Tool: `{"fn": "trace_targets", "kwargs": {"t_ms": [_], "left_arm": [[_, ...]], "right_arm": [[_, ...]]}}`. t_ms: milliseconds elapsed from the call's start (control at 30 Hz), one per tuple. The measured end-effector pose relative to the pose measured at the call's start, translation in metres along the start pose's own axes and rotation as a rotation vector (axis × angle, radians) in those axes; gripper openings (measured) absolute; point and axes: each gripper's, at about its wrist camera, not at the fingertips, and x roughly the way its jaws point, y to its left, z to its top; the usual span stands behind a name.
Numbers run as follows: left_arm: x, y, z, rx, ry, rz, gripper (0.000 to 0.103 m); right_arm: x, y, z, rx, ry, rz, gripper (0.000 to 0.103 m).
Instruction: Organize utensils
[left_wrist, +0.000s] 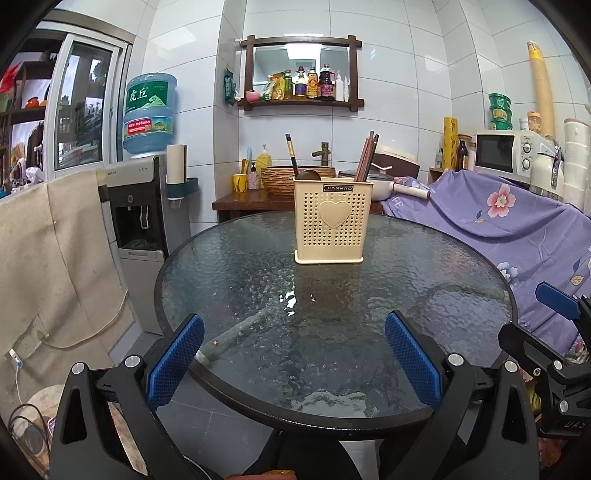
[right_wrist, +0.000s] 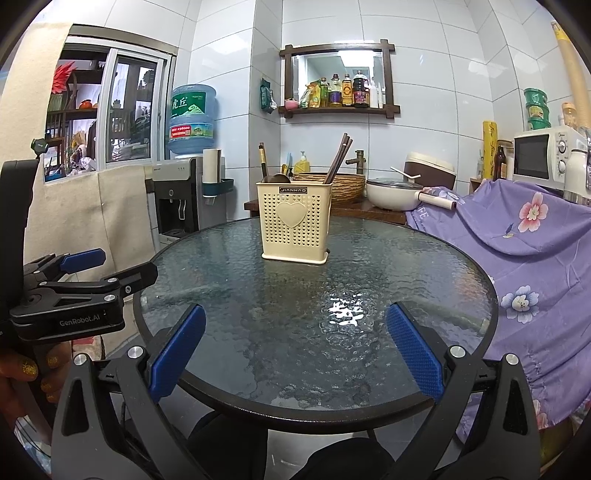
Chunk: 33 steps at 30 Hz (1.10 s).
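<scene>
Already upright in the cream perforated utensil holder (left_wrist: 332, 221): dark chopsticks (left_wrist: 366, 157) on the right, a brown-handled ladle (left_wrist: 292, 157) on the left. Holder near the far middle of the round glass table (left_wrist: 229, 266). Left gripper (left_wrist: 293, 356) and right gripper (right_wrist: 295, 350) both spread wide, empty, hanging over the table's near rim. Probably light, stiff, slick sticks; best pinched mid-shaft above the holder's rim. Only in the right wrist view: a hand (right_wrist: 26, 373) beside the left gripper.

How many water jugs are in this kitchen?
1: a blue water jug upside down on the dispenser, left of the round table. Others may be hidden.
</scene>
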Motion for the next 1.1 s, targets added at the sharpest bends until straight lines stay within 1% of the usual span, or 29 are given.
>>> {"fn": "trace_targets", "kwargs": {"t_ms": [167,333,467,600,1100], "left_arm": [[-0.0026,0.0007,-0.0011,-0.008,-0.013,-0.003,0.096],[-0.0016,0.0021,0.0008,-0.013,-0.004,0.001,0.096],[-0.0032,0.0019,0.0019,-0.012,-0.021,0.002,0.096],[0.0016,0.0028,0.0047,-0.017,0.008,0.008,0.096],[-0.0011,0.0029,0.0059,-0.010,-0.002,0.007,0.096]], "right_arm": [[-0.0006,-0.0010,-0.0012,0.004,-0.003,0.000,0.097],[-0.0010,-0.0025,-0.0031,0.010,0.000,0.004,0.097],[-0.0027,-0.0015,-0.0028,0.005,0.002,0.003,0.097],[-0.0032,-0.0011,-0.0027,0.005,0.003,0.005,0.097],[-0.0013,-0.0004,0.0008,-0.008,0.007,0.010,0.097]]}}
